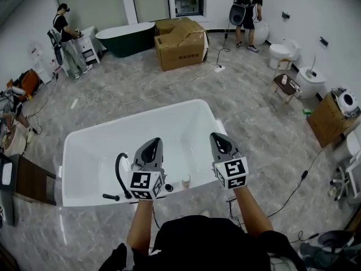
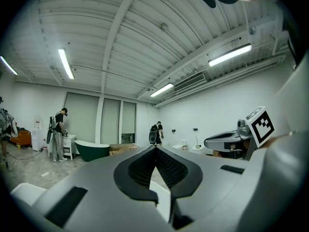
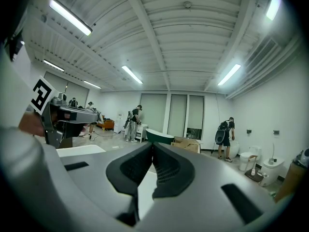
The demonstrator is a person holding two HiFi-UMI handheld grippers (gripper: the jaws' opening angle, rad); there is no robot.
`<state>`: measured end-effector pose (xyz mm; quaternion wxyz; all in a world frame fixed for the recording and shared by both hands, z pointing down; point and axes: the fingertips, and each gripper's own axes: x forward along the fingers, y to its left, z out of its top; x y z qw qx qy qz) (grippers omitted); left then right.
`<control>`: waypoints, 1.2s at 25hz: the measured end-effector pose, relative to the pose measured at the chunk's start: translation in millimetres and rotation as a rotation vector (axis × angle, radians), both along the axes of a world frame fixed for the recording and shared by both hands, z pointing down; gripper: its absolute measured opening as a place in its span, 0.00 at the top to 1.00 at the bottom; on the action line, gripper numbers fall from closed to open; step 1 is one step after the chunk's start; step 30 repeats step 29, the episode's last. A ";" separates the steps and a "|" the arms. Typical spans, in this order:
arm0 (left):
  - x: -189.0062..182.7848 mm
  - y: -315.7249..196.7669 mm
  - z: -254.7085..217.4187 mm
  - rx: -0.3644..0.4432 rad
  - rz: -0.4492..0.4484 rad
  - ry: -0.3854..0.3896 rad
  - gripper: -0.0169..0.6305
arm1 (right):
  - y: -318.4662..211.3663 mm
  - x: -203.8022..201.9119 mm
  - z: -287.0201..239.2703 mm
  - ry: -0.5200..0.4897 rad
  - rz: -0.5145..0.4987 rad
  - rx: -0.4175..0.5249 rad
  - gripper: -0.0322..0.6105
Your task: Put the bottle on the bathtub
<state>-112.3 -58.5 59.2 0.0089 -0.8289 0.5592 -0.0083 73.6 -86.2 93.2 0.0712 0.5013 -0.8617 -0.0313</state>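
White bathtub (image 1: 96,162) fills my head view, and the small bottle (image 1: 185,180) stands upright on its near rim, between my two grippers and not far from the black faucet (image 1: 119,174). My left gripper (image 1: 154,144) and right gripper (image 1: 218,139) both hover over that rim, jaws pressed together with nothing between them

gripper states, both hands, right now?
Left gripper: closed, fingers together, holding nothing.
Right gripper: closed, fingers together, holding nothing.
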 end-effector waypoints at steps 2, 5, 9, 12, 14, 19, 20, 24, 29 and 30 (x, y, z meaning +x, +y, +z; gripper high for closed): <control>-0.9 -0.6 0.6 -0.004 0.000 0.017 0.95 | -1.3 -1.9 1.8 0.003 -0.002 -0.001 0.91; 1.8 0.7 1.4 -0.015 0.005 0.029 0.95 | -0.1 -2.8 4.4 -0.002 -0.003 -0.008 0.91; 4.8 2.6 2.2 -0.019 0.013 0.026 0.95 | 1.3 -4.6 6.3 -0.008 -0.007 -0.011 0.91; 7.1 3.4 4.9 -0.025 0.020 0.029 0.95 | 3.2 -4.0 7.2 -0.012 -0.006 -0.010 0.91; 8.3 4.2 7.1 -0.030 0.022 0.036 0.95 | 4.0 -3.6 7.9 -0.015 -0.004 -0.010 0.91; 10.9 5.5 6.7 -0.034 0.030 0.047 0.95 | 3.6 -5.2 5.7 -0.018 -0.001 -0.010 0.91; 11.8 6.3 6.3 -0.030 0.030 0.038 0.95 | 3.9 -5.6 5.5 -0.019 -0.001 -0.009 0.91; 17.5 9.9 5.0 -0.018 0.034 0.005 0.95 | 5.3 -5.5 5.2 -0.021 0.001 -0.007 0.91; 25.1 12.2 10.8 -0.021 0.036 0.002 0.95 | 8.2 -1.7 8.5 -0.020 -0.001 -0.004 0.91; 25.1 12.2 10.8 -0.021 0.036 0.002 0.95 | 8.2 -1.7 8.5 -0.020 -0.001 -0.004 0.91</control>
